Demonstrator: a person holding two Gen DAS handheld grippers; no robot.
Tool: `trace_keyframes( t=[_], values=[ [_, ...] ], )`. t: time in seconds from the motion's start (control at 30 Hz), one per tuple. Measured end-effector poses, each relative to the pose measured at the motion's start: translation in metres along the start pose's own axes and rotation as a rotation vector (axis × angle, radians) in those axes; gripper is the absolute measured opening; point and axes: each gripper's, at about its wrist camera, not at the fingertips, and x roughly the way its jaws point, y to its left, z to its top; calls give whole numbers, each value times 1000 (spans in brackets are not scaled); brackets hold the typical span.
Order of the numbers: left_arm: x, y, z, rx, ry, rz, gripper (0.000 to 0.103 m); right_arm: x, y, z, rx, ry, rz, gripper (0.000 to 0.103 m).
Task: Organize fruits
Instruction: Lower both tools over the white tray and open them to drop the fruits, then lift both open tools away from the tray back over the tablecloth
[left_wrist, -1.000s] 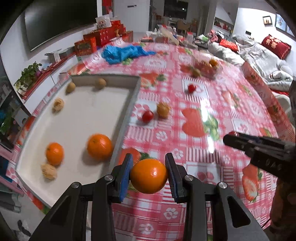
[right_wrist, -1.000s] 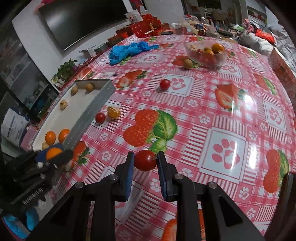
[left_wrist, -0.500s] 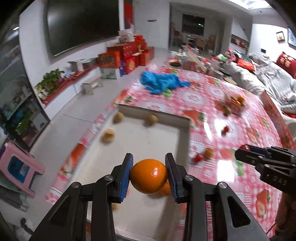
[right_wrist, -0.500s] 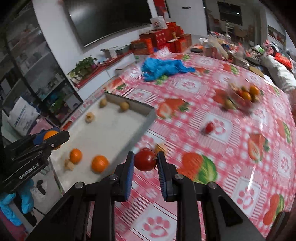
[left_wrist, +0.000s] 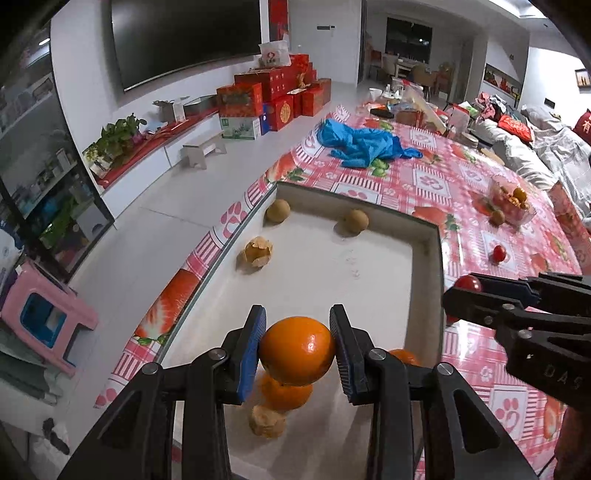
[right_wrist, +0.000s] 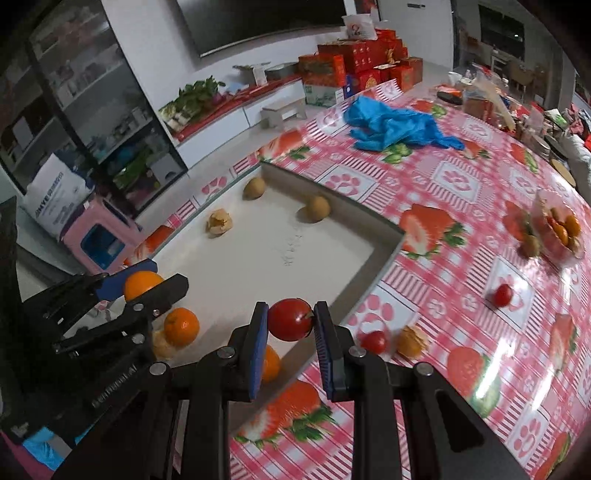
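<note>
Held an orange (left_wrist: 297, 349) clamped between the blue fingers (left_wrist: 251, 343) of the left gripper (left_wrist: 297, 332), parted only to the fruit's width, in the air above the near end of the white tray (left_wrist: 439, 266). Directly beneath, on the tray floor, lay another orange (left_wrist: 284, 397) and a papery husked fruit (left_wrist: 266, 421).

Best lowered close to the floor and released just beyond that cluster, where bare white lay open toward the middle. If dropped from height, likely to roll.

To the right, gripped a small red tomato (right_wrist: 290, 319) in the nearly closed fingers (right_wrist: 258, 332) of the right gripper (right_wrist: 290, 317), above the tray's near right wall and seemingly not yet fully inside. Needed, by judgement, to clear that raised wall and keep apart from the left gripper close by.

Further right, left loose on the strawberry-print surface (right_wrist: 454, 177): a second tomato (right_wrist: 373, 341) near the wall, a second husked fruit (right_wrist: 412, 341) just beside it, a third tomato (right_wrist: 502, 295) well apart, and a clear bowl (right_wrist: 543, 206) of fruit farthest right.
</note>
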Motion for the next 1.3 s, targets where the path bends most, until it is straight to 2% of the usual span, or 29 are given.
trace_keyframes(
  t=[0.2,0.6,0.63,0.7,0.73,0.77,0.9,1.03,1.13,1.3],
  values=[
    [13,3,-1,-2,16,27,37,21,4,1,-8,45,-8,27],
    [28,2,-7,1,54,32,38,43,4,-3,-15,106,-13,29],
    [28,2,-8,4,49,35,38,44,4,-3,-17,109,-12,31],
    [27,1,-8,10,47,36,38,43,4,-3,-22,109,-16,41],
    [26,1,-8,10,50,38,38,42,5,-3,-25,105,-20,51],
    [26,1,-8,9,53,42,39,41,5,-3,-27,99,-31,52],
    [24,7,-8,-21,45,81,68,37,1,-2,-14,89,-27,56],
    [21,14,-9,-42,47,77,69,30,1,0,-16,71,-58,78],
    [22,15,-10,-39,55,82,69,27,2,0,-16,63,-47,80],
    [19,12,-10,-31,57,90,69,20,3,-1,-37,42,-81,85]
  ],
)
